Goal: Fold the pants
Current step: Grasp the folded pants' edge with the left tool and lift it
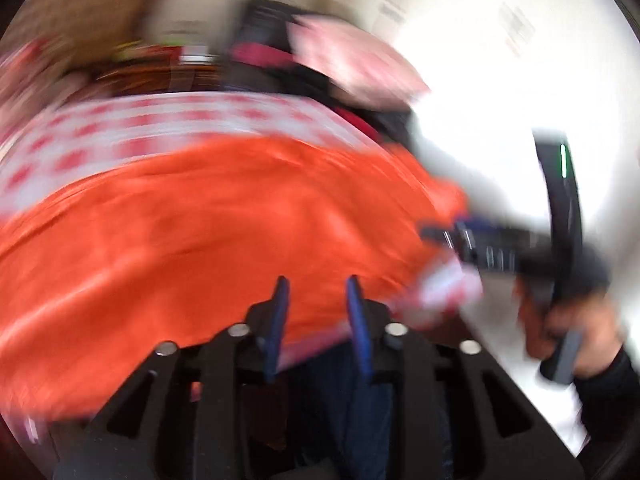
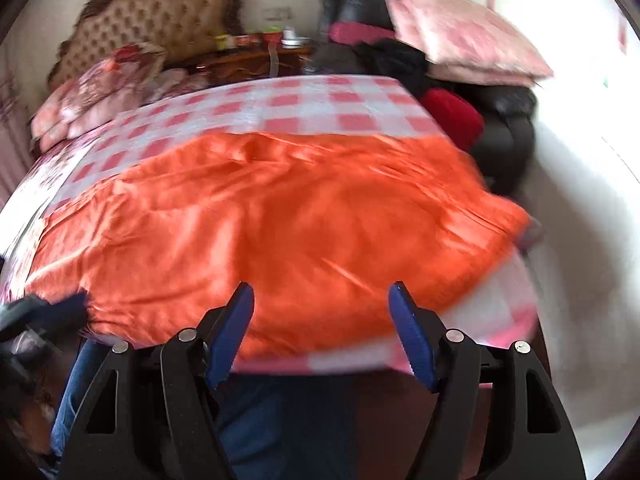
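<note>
The orange pants (image 2: 280, 216) are soft, shiny cloth with wrinkles, lying on a red-and-white checked cloth (image 2: 304, 108), the gripper fingers (image 2: 230, 332) look like blue bumpy plastic on smooth black plastic arms with small shiny metal pins (image 2: 187, 335), and the headboard (image 2: 160, 20) is padded with a carved wood edge.

Table under pink-and-white checked cloth (image 2: 288, 100), orange pants (image 2: 280, 220) spread across it.

Nothing legible anywhere here: both views are smeared by motion blur. Pale patches on the wall (image 1: 516, 26) in the left wrist view could be notices or stickers, but no letters come through, and the items on the far dresser (image 2: 256, 46) show no readable labels.
</note>
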`<state>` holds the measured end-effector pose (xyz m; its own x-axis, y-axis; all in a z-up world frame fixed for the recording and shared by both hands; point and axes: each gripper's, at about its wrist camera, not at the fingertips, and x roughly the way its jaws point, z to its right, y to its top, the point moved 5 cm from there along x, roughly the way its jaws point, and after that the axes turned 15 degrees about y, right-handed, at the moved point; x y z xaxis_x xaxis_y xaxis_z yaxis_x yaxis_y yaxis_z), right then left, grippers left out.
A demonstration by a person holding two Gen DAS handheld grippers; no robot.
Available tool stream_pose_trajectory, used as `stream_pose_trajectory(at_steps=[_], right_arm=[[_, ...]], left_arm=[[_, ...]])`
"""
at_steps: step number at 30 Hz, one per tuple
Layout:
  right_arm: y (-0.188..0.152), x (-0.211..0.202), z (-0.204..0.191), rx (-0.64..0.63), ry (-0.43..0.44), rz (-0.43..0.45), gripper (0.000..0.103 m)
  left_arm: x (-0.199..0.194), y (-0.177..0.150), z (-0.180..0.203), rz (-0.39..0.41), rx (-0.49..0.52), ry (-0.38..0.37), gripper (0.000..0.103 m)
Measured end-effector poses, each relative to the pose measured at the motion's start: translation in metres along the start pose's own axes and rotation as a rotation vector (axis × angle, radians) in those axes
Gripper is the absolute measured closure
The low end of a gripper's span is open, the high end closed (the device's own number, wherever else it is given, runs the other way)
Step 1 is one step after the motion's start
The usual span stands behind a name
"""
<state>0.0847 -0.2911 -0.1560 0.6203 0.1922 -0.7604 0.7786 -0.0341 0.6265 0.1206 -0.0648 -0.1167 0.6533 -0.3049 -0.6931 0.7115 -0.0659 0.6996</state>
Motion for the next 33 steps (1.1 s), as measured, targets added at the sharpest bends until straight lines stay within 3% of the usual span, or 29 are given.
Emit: stream_pose_trajectory(at_steps=[3, 6, 9, 10, 12, 14, 17, 18, 20, 22, 25, 31, 33], right_arm=[[0.003, 0.024, -0.02, -0.076, -0.01, -0.02, 0.033], [-0.009, 0.046, -0.028, -0.091, -0.056, -0.125, 0.033], [-0.02, 0.048, -0.033, -0.13, -0.091, -0.152, 0.03], [-0.02, 0.047, -0.034, -0.131, -0.097, -0.157, 0.03], [-0.018, 0.045, -0.034, -0.107, -0.112, -0.175, 0.03], [-0.014, 0.04, -0.037, -0.102, -0.143, -0.167, 0.03], [-0.004, 0.032, -0.056, -0.133, -0.135, -0.142, 0.03], [0.0, 0.032, -0.064, -0.151, -0.129, -0.137, 0.03], [0.005, 0.031, -0.081, -0.196, -0.108, -0.137, 0.029], [0.008, 0.034, -0.094, -0.223, -0.095, -0.142, 0.029], [0.009, 0.045, -0.118, -0.247, -0.04, -0.163, 0.029], [0.02, 0.061, -0.183, -0.277, 0.139, -0.187, 0.029], [0.022, 0.074, -0.206, -0.282, 0.206, -0.214, 0.029]], left_arm=[[-0.041, -0.007, -0.105, 0.055, -0.337, 0.108, 0.059], [-0.081, -0.048, -0.222, 0.083, -0.711, 0.194, 0.059], [-0.108, -0.109, -0.323, 0.115, -1.059, 0.179, 0.052], [-0.111, -0.12, -0.34, 0.129, -1.113, 0.166, 0.043], [-0.109, -0.143, -0.371, 0.145, -1.213, 0.093, 0.04], [-0.096, -0.152, -0.386, 0.152, -1.282, -0.054, 0.04], [-0.085, -0.155, -0.404, 0.181, -1.349, -0.137, 0.041], [-0.082, -0.154, -0.408, 0.183, -1.357, -0.138, 0.042], [-0.078, -0.152, -0.416, 0.194, -1.38, -0.168, 0.058], [-0.074, -0.148, -0.419, 0.189, -1.375, -0.177, 0.062], [-0.07, -0.143, -0.421, 0.16, -1.351, -0.171, 0.081], [-0.077, -0.142, -0.421, 0.167, -1.337, -0.134, 0.084], [-0.083, -0.142, -0.416, 0.179, -1.337, -0.139, 0.074]])
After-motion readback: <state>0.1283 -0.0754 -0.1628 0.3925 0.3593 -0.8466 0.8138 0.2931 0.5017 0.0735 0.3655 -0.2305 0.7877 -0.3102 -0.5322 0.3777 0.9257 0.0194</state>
